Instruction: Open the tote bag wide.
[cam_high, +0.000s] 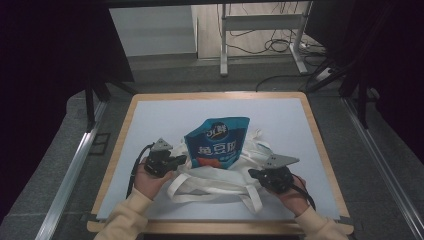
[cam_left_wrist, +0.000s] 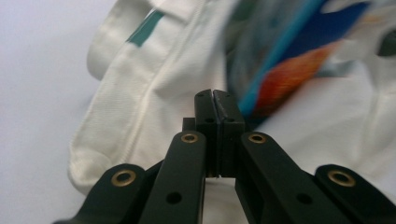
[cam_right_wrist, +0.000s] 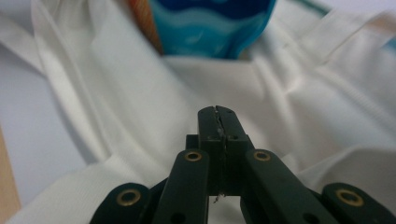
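White cloth bag (cam_high: 220, 182) lies between both tongs, blue pouch (cam_high: 216, 142) upright in its mouth; left gripper (cam_high: 176, 162) and right gripper (cam_high: 255, 175), jaws closed empty, flank it.

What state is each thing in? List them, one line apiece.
Snack bag: sealed, lying on the tote bag's mouth.
Tote bag: flat on the table, handles loose.
Left claw: shut, empty.
Right claw: shut, empty.
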